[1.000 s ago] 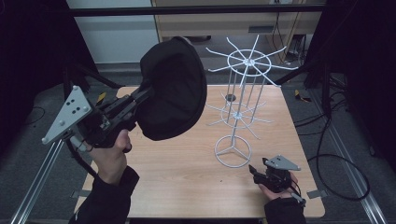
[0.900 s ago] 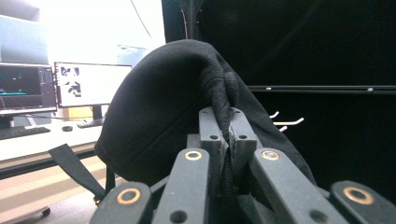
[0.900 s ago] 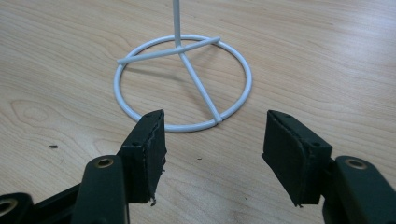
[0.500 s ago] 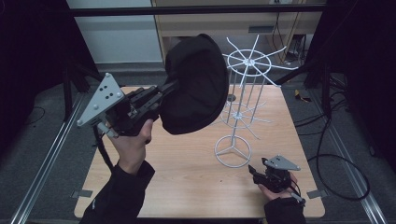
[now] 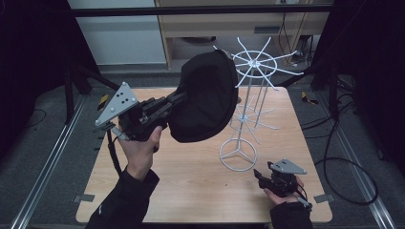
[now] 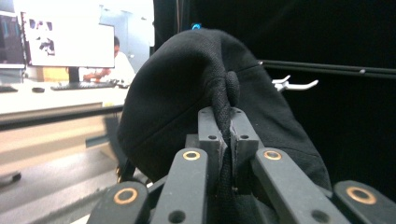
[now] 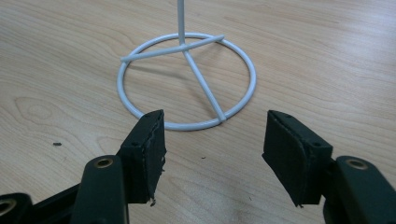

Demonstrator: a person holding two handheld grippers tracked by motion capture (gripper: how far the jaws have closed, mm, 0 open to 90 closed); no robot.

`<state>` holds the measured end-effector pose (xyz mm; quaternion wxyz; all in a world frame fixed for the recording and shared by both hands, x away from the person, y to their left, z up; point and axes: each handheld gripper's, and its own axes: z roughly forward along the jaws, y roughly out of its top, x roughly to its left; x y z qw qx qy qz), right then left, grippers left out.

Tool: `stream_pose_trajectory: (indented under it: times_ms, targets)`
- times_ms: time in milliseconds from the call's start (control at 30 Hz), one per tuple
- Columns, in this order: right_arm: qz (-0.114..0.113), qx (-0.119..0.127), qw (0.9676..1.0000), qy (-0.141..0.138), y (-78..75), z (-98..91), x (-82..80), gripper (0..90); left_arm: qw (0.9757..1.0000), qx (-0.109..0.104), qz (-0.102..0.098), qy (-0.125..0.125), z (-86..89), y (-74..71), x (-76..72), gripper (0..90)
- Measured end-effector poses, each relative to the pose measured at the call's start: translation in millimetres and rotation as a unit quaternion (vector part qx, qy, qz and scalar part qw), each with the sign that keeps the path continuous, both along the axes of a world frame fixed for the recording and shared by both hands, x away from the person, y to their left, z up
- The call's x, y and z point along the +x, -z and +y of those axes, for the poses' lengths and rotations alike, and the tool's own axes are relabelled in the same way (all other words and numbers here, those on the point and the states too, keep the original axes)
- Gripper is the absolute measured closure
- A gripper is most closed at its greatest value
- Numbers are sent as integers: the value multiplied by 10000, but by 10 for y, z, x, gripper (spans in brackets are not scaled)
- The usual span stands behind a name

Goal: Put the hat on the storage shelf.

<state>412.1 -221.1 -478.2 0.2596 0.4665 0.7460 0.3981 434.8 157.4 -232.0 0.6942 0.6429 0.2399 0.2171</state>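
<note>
Since a second ago we carry the black cap (image 5: 205,98) rightward, up against the white wire stand (image 5: 253,102). Our left gripper (image 6: 224,135) pinches the cap's edge tight, held above the table (image 5: 191,181). Our right gripper (image 7: 212,140) rests spread near the stand's ring base, holding nothing.

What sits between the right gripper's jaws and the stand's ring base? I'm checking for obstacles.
Bare wooden table, seen in the right gripper view: the open right gripper faces the ring base.
</note>
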Motion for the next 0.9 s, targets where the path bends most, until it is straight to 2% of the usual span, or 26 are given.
stream_pose_trajectory:
  times_ms: [233, 533, 733, 900]
  targets:
    - [34, -15, 10000, 12, 4, 3, 0, 385, 9994, 160, 302, -43, 2, 210, 73, 837]
    - [43, -10, 10000, 4, 6, 6, 1, 382, 9973, 465, 566, -103, -90, 425, 168, 824]
    - [48, -20, 10000, -8, 8, 6, 2, 381, 9961, 548, 680, -138, -126, 508, 216, 820]
    - [53, -23, 10000, -12, 9, 7, 2, 379, 9955, 616, 698, -197, -129, 547, 231, 792]
